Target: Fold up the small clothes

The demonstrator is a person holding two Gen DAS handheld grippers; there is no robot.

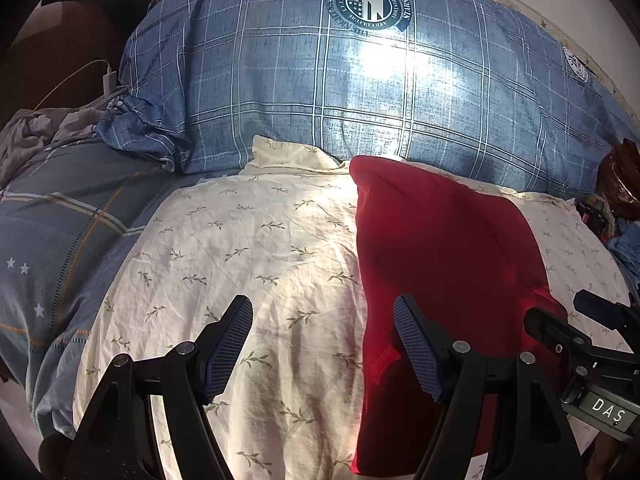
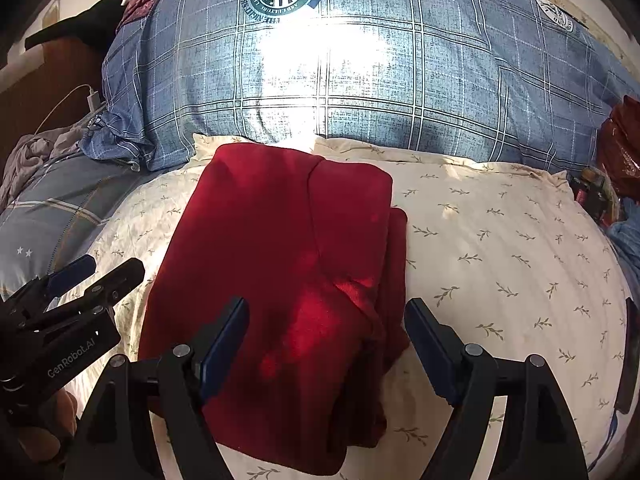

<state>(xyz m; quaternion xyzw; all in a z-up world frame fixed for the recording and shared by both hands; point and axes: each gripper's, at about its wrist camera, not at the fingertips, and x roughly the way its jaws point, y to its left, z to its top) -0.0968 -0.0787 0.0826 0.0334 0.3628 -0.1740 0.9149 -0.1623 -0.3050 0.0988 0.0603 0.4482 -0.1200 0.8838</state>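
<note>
A red fleece garment (image 2: pixel 280 280) lies folded into a long rectangle on the cream leaf-print sheet (image 2: pixel 500 260). It also shows in the left wrist view (image 1: pixel 448 260), right of centre. My right gripper (image 2: pixel 326 344) is open and empty, its jaws straddling the garment's near end just above it. My left gripper (image 1: pixel 323 344) is open and empty over the sheet, with its right finger (image 1: pixel 416 344) at the garment's left edge. The left gripper also appears in the right wrist view (image 2: pixel 104 276) at the garment's left side, and the right gripper in the left wrist view (image 1: pixel 572 312).
A large blue plaid pillow (image 1: pixel 360 92) lies across the back. A blue-grey plaid duvet (image 1: pixel 60 248) and grey crumpled cloth (image 1: pixel 36 132) are at left, with a white charger and cable (image 1: pixel 109 80). Dark red bags and clutter (image 2: pixel 616 160) sit at the right edge.
</note>
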